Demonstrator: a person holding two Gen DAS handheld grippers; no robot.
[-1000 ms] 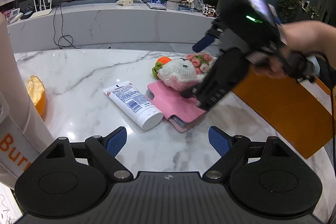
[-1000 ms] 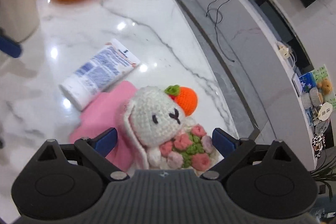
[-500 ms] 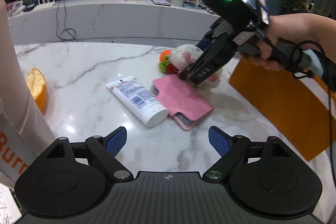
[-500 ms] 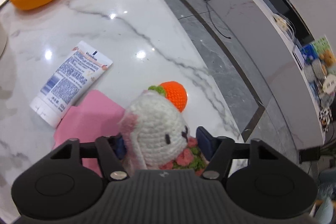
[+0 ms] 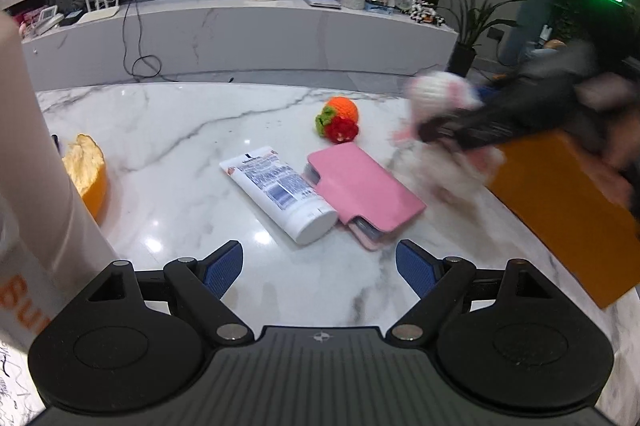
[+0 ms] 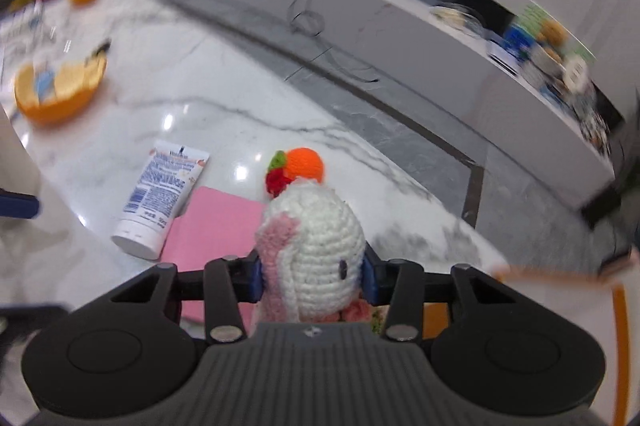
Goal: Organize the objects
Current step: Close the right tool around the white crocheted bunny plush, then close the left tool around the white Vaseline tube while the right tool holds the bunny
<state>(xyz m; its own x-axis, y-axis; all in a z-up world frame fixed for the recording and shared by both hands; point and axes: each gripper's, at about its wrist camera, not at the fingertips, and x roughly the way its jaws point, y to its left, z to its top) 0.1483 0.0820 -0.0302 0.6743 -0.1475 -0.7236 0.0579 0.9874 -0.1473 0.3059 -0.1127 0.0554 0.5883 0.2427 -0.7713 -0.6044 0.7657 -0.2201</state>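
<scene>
My right gripper (image 6: 312, 276) is shut on a white crocheted bunny (image 6: 316, 246) and holds it off the marble table; it shows blurred in the left wrist view (image 5: 440, 94), near the orange box (image 5: 568, 210). A pink wallet (image 5: 364, 186), a white lotion tube (image 5: 280, 194) and a crocheted orange-and-red fruit (image 5: 338, 118) lie on the table. My left gripper (image 5: 318, 268) is open and empty, low over the table's near side, short of the tube and wallet.
An orange peel bowl (image 5: 86, 174) sits at the left, next to a tall white paper bag (image 5: 36, 194). The marble table (image 5: 180, 130) ends at the far edge, with a floor gap and a long counter (image 5: 240, 26) behind.
My right gripper closed on the bunny, lifted it off the wallet and carried it right toward the orange box. The crocheted fruit stayed on the table. My left gripper has hardly moved.
</scene>
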